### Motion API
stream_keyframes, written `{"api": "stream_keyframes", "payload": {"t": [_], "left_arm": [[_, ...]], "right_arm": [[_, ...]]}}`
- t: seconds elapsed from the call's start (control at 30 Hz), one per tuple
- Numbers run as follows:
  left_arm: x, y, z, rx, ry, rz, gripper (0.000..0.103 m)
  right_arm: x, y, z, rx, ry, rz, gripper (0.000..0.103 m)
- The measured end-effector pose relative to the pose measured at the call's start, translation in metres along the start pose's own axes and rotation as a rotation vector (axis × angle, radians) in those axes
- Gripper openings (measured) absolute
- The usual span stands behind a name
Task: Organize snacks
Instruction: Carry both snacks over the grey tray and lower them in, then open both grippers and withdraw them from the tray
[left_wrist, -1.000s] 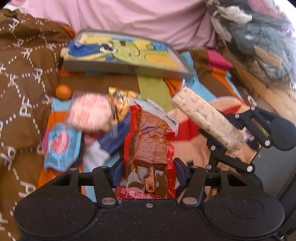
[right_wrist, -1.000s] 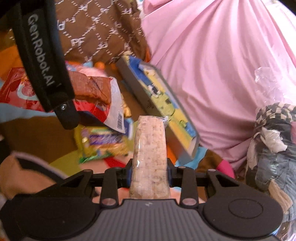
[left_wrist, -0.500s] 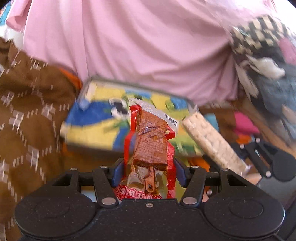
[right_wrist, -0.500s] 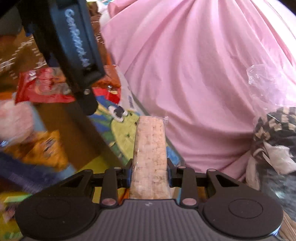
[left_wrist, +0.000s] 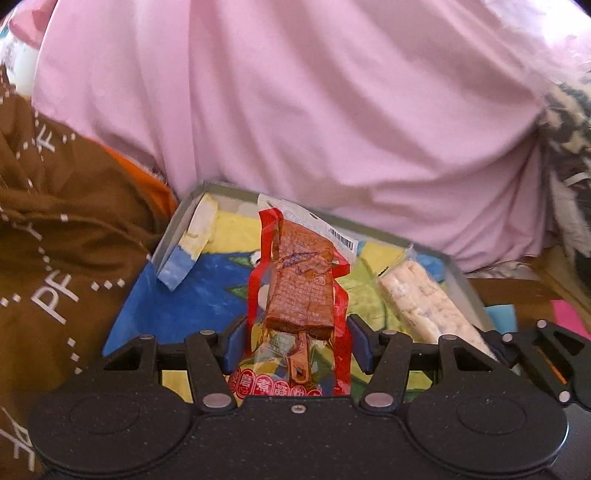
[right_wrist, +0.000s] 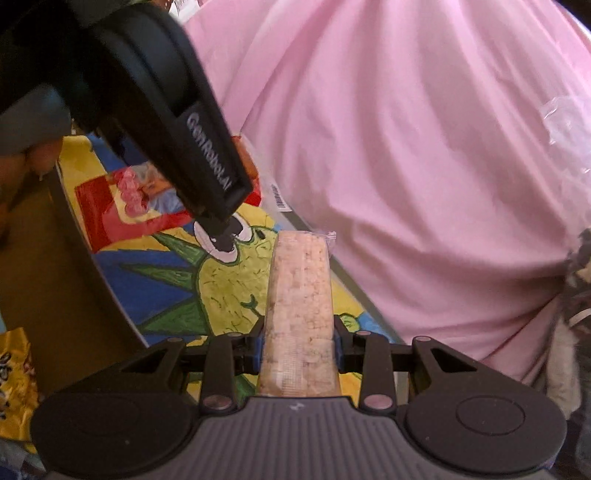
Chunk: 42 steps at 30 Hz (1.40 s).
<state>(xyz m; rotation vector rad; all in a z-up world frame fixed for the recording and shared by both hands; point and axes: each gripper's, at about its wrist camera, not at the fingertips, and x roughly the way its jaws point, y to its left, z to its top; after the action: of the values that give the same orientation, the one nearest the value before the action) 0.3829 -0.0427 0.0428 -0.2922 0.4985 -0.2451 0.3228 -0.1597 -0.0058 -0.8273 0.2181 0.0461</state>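
My left gripper (left_wrist: 297, 341) is shut on a red packet with a brown block inside (left_wrist: 301, 284). It hangs over a shallow grey tray (left_wrist: 177, 225) lined with a bright cartoon picture. My right gripper (right_wrist: 298, 345) is shut on a pale puffed-rice bar in clear wrap (right_wrist: 299, 295). That rice bar (left_wrist: 417, 299) shows at the right of the left wrist view, also above the tray (right_wrist: 81, 236). The red packet (right_wrist: 122, 206) shows in the right wrist view, partly hidden by the left gripper's black body.
Pink cloth (left_wrist: 314, 110) bulges right behind the tray. A brown patterned blanket (left_wrist: 55, 240) lies to the left. A yellow snack packet (right_wrist: 14, 384) lies outside the tray's near wall. A white and blue wedge (left_wrist: 188, 245) leans in the tray's far left corner.
Both grippers have carried their snacks forward from over the snack pile on the blanket to above the tray. The tray now fills the lower middle of both views.
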Motion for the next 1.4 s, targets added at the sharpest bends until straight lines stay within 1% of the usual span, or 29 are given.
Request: {"api": "stream_keyframes", "payload": {"t": [0.13,0.3,0.4,0.43,0.47,0.5,0.57,0.6,0.67,0.7,0.83,0.87,0.93,0.97,1.03,1.17,1.4], "left_arm": [[0.012,0.003,-0.003,-0.016,0.021,0.008,0.059],[0.017,0.005,-0.007,-0.021,0.038,0.016,0.061],[0.018,0.008,-0.01,-0.034,0.044,0.006,0.066],[0.017,0.01,-0.011,-0.041,0.044,0.0,0.069],[0.018,0.011,-0.013,-0.044,0.049,-0.001,0.07],[0.017,0.012,-0.014,-0.043,0.047,-0.004,0.07],[0.014,0.012,-0.015,-0.044,0.043,-0.002,0.071],[0.013,0.013,-0.015,-0.048,0.042,-0.005,0.075],[0.008,0.014,-0.013,-0.061,0.035,-0.018,0.082],[0.004,0.013,-0.012,-0.062,0.026,-0.021,0.084],[-0.013,0.007,-0.007,-0.041,-0.009,-0.033,0.094],[-0.018,0.005,-0.006,-0.034,-0.017,-0.034,0.094],[-0.03,0.001,-0.005,-0.015,-0.033,-0.04,0.095],[-0.036,0.0,-0.004,-0.008,-0.036,-0.042,0.099],[-0.051,-0.001,-0.004,0.006,-0.051,-0.04,0.102],[-0.082,-0.004,-0.004,0.036,-0.078,-0.036,0.102],[-0.141,-0.004,-0.016,0.088,-0.124,0.015,0.102]], "right_arm": [[0.007,-0.004,0.0,0.04,0.01,0.014,0.037],[0.013,-0.011,-0.002,0.095,0.032,0.037,0.037],[0.014,-0.014,-0.002,0.107,0.03,0.031,0.04],[0.014,-0.012,-0.001,0.099,0.024,0.026,0.043],[0.013,-0.011,-0.001,0.089,0.018,0.023,0.049],[0.013,-0.011,0.0,0.083,0.012,0.018,0.053],[0.01,-0.011,0.002,0.085,0.004,0.004,0.064],[0.008,-0.012,0.002,0.095,0.001,0.0,0.066],[0.006,-0.015,0.003,0.118,0.0,-0.008,0.077],[0.003,-0.017,0.003,0.131,-0.003,-0.009,0.08],[-0.013,-0.024,0.004,0.184,-0.021,-0.031,0.089],[-0.019,-0.026,0.004,0.201,-0.03,-0.04,0.094],[-0.029,-0.029,0.005,0.226,-0.047,-0.057,0.098],[-0.034,-0.03,0.006,0.234,-0.056,-0.063,0.099],[-0.05,-0.03,0.007,0.246,-0.077,-0.078,0.101],[-0.078,-0.034,0.008,0.297,-0.113,-0.08,0.103],[-0.13,-0.041,0.008,0.386,-0.147,-0.061,0.103]]}}
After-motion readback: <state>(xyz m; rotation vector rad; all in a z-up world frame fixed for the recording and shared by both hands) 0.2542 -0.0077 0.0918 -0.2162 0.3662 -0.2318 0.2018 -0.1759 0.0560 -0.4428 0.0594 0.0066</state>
